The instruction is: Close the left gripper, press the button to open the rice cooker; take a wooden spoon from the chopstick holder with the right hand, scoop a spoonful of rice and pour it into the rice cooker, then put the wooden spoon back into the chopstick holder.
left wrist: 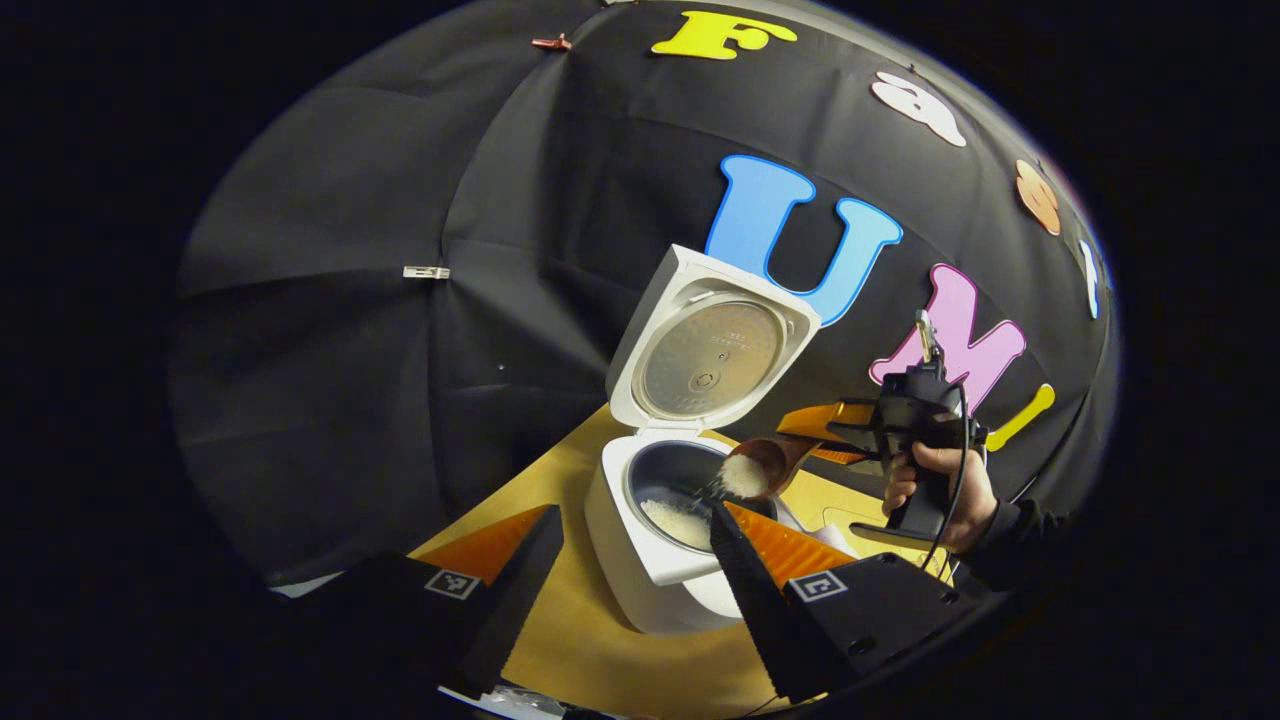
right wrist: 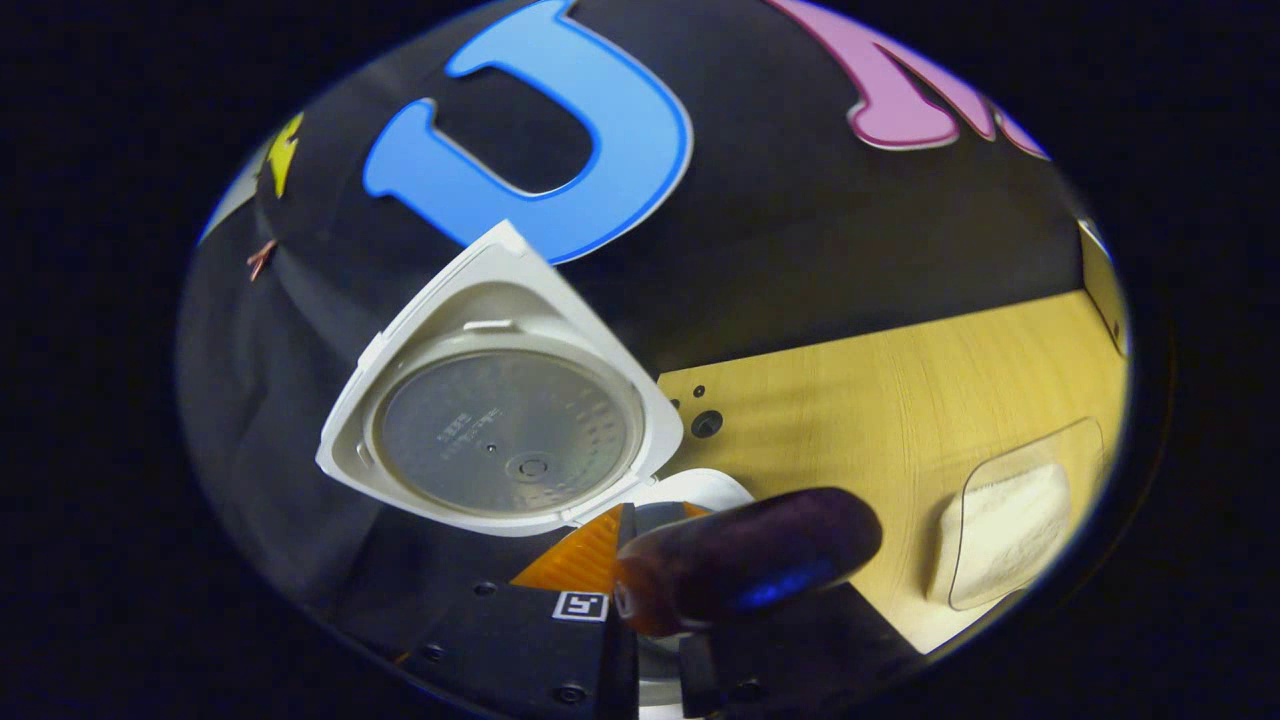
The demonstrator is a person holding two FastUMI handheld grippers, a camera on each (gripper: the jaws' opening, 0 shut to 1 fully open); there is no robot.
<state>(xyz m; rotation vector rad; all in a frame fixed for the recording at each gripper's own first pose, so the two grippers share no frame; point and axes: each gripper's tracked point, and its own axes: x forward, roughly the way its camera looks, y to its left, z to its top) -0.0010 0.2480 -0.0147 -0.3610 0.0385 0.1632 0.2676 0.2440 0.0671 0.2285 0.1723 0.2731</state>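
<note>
Rice cooker [left wrist: 655, 545] stands on the tabletop [left wrist: 590, 640] with its lid [left wrist: 705, 345] swung fully up and its pot [left wrist: 672, 490] exposed; some rice [left wrist: 676, 520] already lies in the pot. My right tool [left wrist: 835, 430], seen from the left gripper view, clamps the handle of the wooden spoon [left wrist: 765, 465] between its orange fingers, my hand [left wrist: 935, 490] below it. The spoon's long axis runs roughly level from the tool toward the cooker, and its bowl, holding rice, sits over the pot's near rim and is tipped inward. In the right gripper view the dark spoon handle [right wrist: 745, 570] crosses just in front of the camera, with the lid [right wrist: 500, 430] beyond and a clear tray of rice [right wrist: 1010, 525] off to the side on the tabletop. My left tool [left wrist: 630, 560] is open and holds nothing; its fingers spread either side of the cooker's front, short of it.

Judgement: the pour is in hand. The cooker lies directly ahead of the spoon's tip, so what remains is a roll about the handle's axis, not a reach. The right hand is the nearer one. The chopstick holder's place I cannot tell.
</note>
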